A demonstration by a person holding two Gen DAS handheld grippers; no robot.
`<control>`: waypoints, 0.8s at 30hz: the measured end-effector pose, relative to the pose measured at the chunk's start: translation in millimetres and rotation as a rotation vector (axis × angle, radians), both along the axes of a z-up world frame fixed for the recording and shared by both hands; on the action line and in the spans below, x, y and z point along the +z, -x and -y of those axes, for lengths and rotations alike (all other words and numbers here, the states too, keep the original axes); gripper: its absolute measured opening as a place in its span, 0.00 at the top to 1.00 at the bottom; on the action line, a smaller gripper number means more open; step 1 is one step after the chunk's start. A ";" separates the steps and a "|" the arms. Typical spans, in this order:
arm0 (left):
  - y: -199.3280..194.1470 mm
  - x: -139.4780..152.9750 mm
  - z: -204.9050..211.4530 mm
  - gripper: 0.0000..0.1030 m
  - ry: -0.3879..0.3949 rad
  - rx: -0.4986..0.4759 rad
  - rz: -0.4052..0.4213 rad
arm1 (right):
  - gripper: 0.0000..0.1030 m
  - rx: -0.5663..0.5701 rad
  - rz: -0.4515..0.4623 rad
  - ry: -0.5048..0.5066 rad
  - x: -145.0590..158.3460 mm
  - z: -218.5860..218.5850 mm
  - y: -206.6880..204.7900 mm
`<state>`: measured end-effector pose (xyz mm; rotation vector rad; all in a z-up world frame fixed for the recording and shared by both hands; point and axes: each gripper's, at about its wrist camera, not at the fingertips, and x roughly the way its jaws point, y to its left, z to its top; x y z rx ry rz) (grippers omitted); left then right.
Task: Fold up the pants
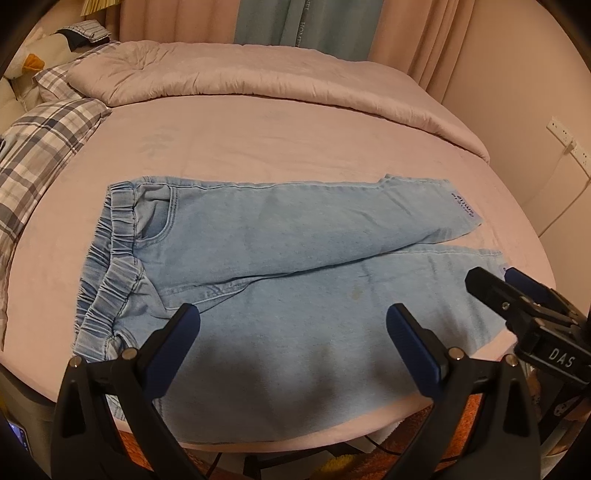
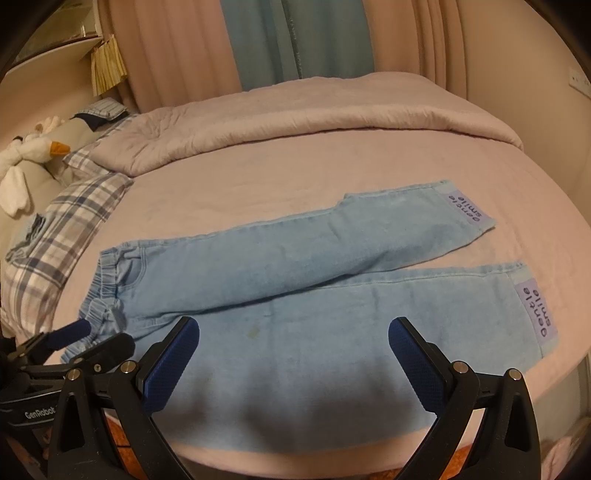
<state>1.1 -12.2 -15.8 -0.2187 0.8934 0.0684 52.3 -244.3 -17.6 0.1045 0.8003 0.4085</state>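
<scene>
Pink bed [image 1: 258, 140], curtains [image 1: 288, 26] behind

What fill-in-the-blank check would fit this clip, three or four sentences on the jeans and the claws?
1. The light blue jeans lie flat on the pink ___.
2. The left claw and the right claw both stand ___, holding nothing.
3. Each cuff label reads "gentle ___".
4. A plaid ___ lies beyond the waistband.

Missing words: bed; open; smile; pillow
</scene>
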 end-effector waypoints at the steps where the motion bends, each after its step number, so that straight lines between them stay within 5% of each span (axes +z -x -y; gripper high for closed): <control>1: 0.2 -0.2 -0.2 0.02 -0.004 0.001 -0.002 | 0.01 0.001 -0.002 -0.002 -0.1 0.3 -0.2; 24: -0.5 -0.2 -3.4 0.03 -0.005 -0.001 -0.011 | 0.01 -0.005 0.005 -0.009 5.0 4.0 0.7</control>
